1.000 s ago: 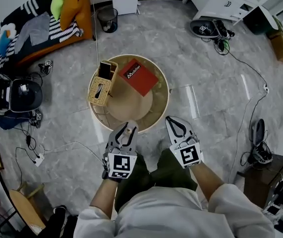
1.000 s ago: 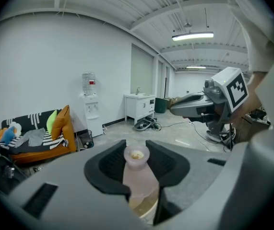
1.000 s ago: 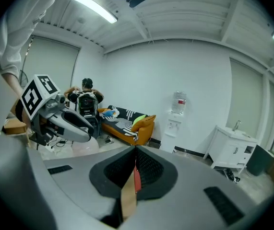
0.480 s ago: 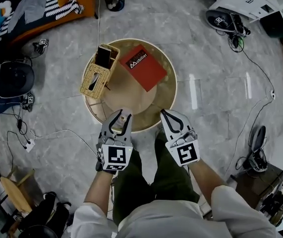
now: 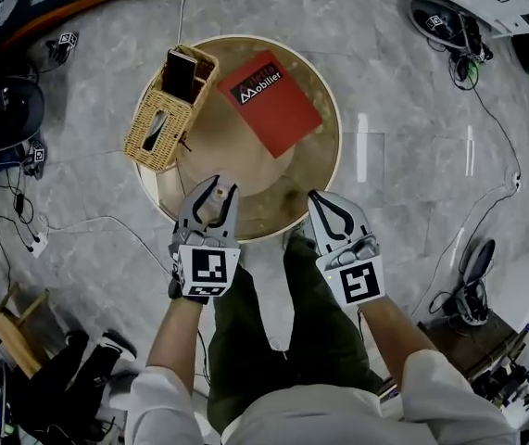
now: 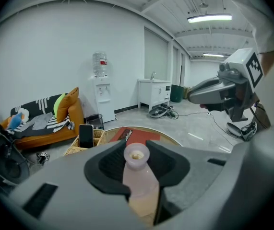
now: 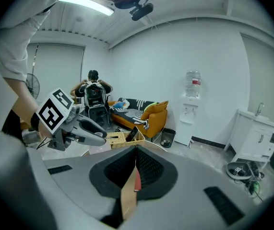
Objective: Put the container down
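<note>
My left gripper (image 5: 220, 193) is shut on a small pale pink container (image 6: 137, 169) with a round open neck, held upright between the pads. In the head view it hangs over the near rim of the round wooden table (image 5: 308, 179). My right gripper (image 5: 321, 201) is beside it to the right, also at the table's near edge, shut with nothing between its jaws. The right gripper view shows its pads (image 7: 141, 169) pressed together. The left gripper (image 7: 81, 127) also shows at the left of that view.
On the table lie a red book (image 5: 270, 101) at the far right and a wicker basket (image 5: 157, 119) with a phone (image 5: 181, 74) at the far left. Cables (image 5: 69, 230) trail over the grey floor. An orange sofa (image 6: 55, 123) stands beyond the table.
Both grippers have moved forward to the table's near edge, the left one carrying the container. The head view has shifted so the table sits closer and larger.
</note>
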Demonstrator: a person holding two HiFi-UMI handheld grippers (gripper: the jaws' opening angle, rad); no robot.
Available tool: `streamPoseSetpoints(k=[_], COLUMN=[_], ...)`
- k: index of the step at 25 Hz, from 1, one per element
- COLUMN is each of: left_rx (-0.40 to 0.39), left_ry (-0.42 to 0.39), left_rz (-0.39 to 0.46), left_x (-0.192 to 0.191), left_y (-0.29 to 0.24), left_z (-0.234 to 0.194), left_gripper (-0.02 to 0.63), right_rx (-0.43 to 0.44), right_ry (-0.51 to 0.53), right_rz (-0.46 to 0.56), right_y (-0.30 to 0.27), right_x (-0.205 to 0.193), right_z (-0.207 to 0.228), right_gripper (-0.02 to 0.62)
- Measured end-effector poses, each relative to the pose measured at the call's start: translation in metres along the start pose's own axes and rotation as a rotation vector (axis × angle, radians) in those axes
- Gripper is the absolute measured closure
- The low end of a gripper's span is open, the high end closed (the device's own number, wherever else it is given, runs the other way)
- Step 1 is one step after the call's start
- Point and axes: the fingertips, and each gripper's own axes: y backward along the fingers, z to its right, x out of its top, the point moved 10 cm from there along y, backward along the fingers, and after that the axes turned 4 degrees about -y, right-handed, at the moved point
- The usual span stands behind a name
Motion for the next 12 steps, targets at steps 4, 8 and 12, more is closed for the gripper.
streamPoseSetpoints(k=[4,8,12], left_rx=[0.002,0.0,0.002], left_ry=[0.005,0.01,0.02], left_rz=[-0.022,-0.04,-0.055], left_x=[-0.017,-0.032,-0.048], left_y=[-0.027,-0.054,-0.08], left_z=[-0.003,-0.007,-0.011], left_gripper=[0.479,0.478,0.478], right_rx=[0.011,0.027,0.039], right_ry=[-0.002,-0.016,-0.007], right_rz=[-0.032,-0.072,-0.1], right_y=[-0.015,-0.029,-0.044], right_x=[-0.016,-0.032,-0.046], right_z=[0.013,0.022,0.035], right_gripper=[0.572,0.572,0.572])
